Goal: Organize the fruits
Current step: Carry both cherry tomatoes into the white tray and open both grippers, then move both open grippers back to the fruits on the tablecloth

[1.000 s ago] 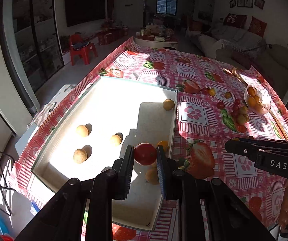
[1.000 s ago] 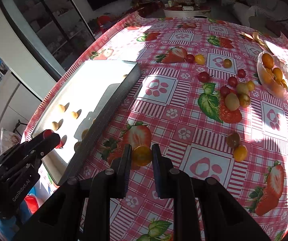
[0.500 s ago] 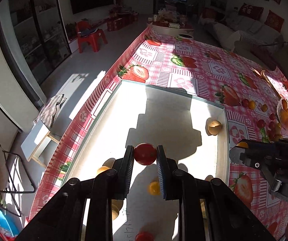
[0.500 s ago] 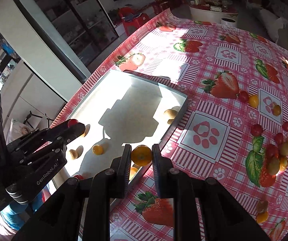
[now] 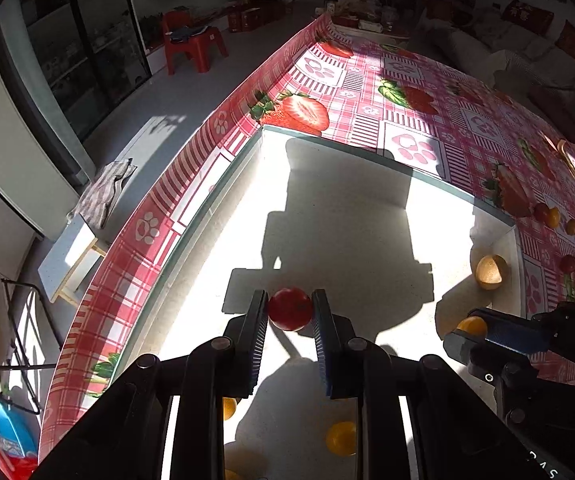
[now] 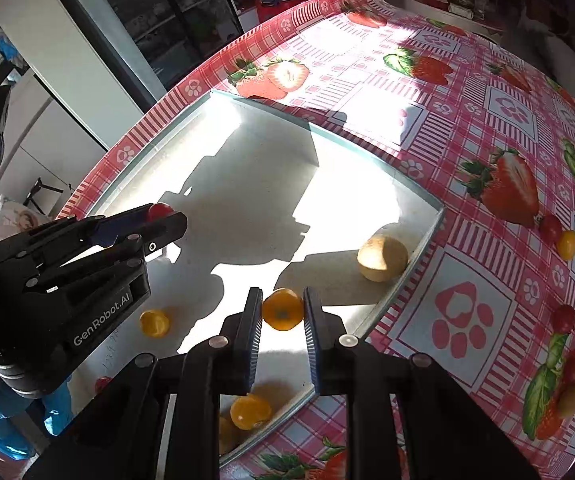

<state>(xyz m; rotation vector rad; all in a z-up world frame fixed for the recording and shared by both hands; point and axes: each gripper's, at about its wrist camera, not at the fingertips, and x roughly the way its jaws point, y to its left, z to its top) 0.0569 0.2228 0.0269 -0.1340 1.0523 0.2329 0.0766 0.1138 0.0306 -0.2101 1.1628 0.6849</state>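
Observation:
My left gripper [image 5: 289, 310] is shut on a red tomato [image 5: 289, 309] and holds it over the middle of the white tray [image 5: 387, 160]. It also shows at the left of the right wrist view [image 6: 163, 216]. My right gripper [image 6: 282, 309] is shut on an orange fruit [image 6: 282, 309] above the tray's right part [image 6: 427, 236]. It also shows in the left wrist view [image 5: 472, 330]. A tan round fruit [image 6: 382, 258] lies by the tray's right wall. Small yellow fruits [image 6: 154, 323] lie on the tray floor.
The table has a red strawberry-pattern cloth [image 6: 467, 120]. Several small red and yellow fruits [image 6: 559, 236] lie loose on it to the right of the tray. The table's left edge drops to the floor, where a red plastic chair [image 5: 193, 42] stands.
Both grippers have moved forward and lower over the tray, each still holding its fruit. The right gripper has come from the cloth side to above the tray.

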